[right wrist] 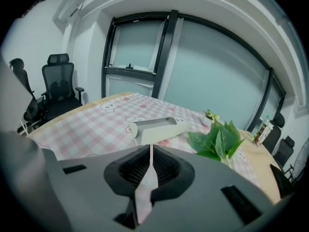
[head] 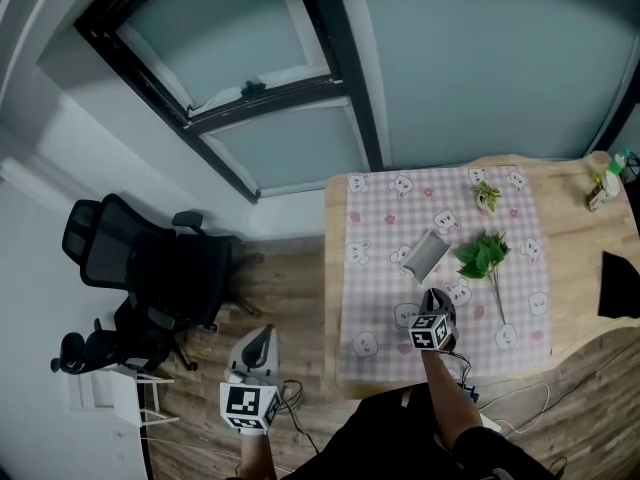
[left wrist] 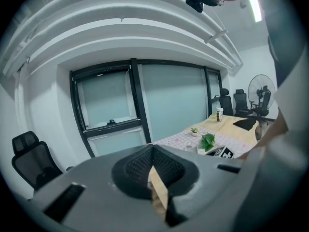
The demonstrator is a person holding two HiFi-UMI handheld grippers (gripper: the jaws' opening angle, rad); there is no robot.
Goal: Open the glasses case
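Observation:
The glasses case (head: 430, 253) is a grey and cream folding case that lies on the pink checked cloth (head: 380, 223), near the table's middle. In the right gripper view the glasses case (right wrist: 157, 128) lies straight ahead, a short way beyond the jaws. My right gripper (head: 436, 300) hovers over the cloth just on the near side of the case, apart from it. Its jaws (right wrist: 151, 151) are shut with nothing between them. My left gripper (head: 262, 338) hangs off the table's left side above the wooden floor. It is also shut and empty (left wrist: 152, 164).
A green leaf sprig (head: 484, 256) lies right of the case and a small potted plant (head: 487, 196) stands behind it. A bottle (head: 602, 190) and a black object (head: 620, 286) sit at the table's right end. Black office chairs (head: 150, 268) stand on the floor at left.

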